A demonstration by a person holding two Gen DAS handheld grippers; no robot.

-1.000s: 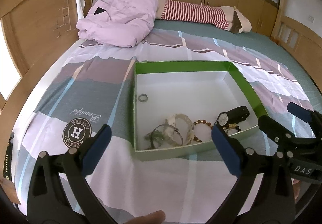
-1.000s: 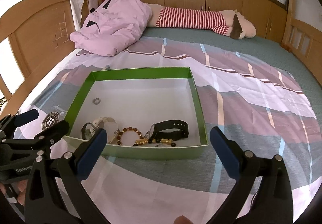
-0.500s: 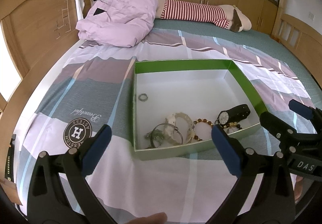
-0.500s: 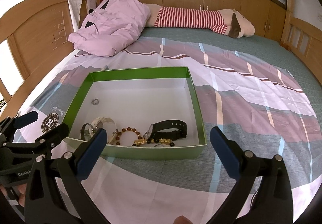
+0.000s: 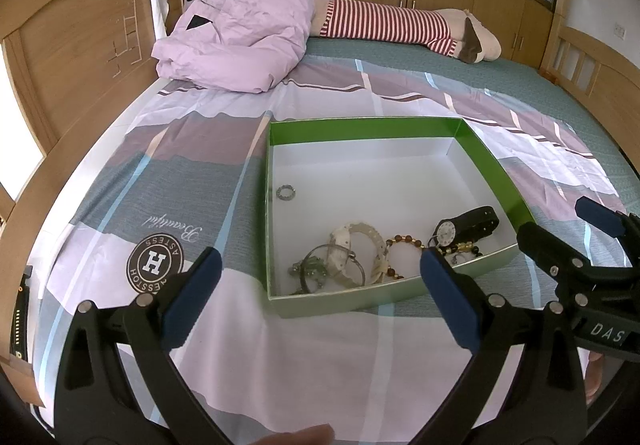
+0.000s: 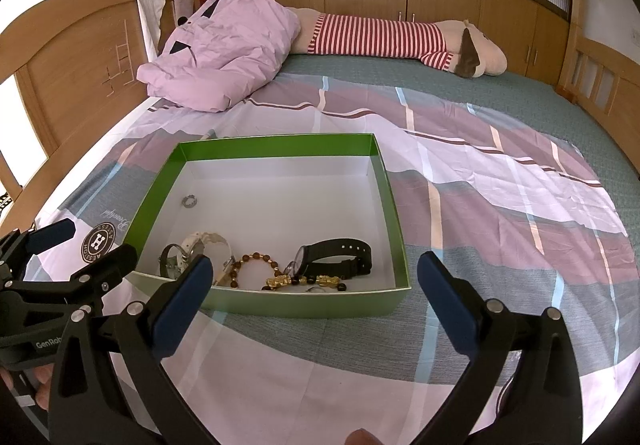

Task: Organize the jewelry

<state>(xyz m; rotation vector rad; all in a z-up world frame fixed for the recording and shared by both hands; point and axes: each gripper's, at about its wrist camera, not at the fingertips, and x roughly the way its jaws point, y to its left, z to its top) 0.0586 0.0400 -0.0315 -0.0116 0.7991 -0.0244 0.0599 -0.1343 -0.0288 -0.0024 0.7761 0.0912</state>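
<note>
Wooden cabinets and a curved headboard (image 5: 80,57) are framing a bed whose patchwork sheet (image 6: 500,181) is lying smooth under a shallow green box (image 6: 390,213). A crumpled lilac duvet (image 5: 240,25) and a striped plush bolster (image 6: 380,35) are sitting well back from it.

All the jewelry in view is lying inside that box, crowded against its near wall: a black wristwatch (image 6: 340,255), a brown bead bracelet (image 6: 256,265), a gold-charm bracelet (image 6: 304,281), a pale cream watch (image 5: 360,245) overlapping a thin metal bangle (image 5: 336,273), and one small ring (image 5: 285,192) sitting alone near the left wall. Whether this pile is waiting to be sorted or is already gathered as intended, the scene is not settling.

Both tools are hovering just short of the box. The left gripper (image 5: 316,301) is spread wide with nothing between its blue pads, and the right gripper (image 6: 312,301) is likewise gaping and carrying nothing.

Risk is sitting mostly in the tangle. The cream watch, bangle and bead bracelet are touching or overlapping, so closing on one piece could be dragging a neighbour along and dropping it onto the sheet. The box looks like light card on a soft mattress; a push against its near wall may be sliding or tipping it. The two tools are also working close together, so they could be knocking each other.
</note>
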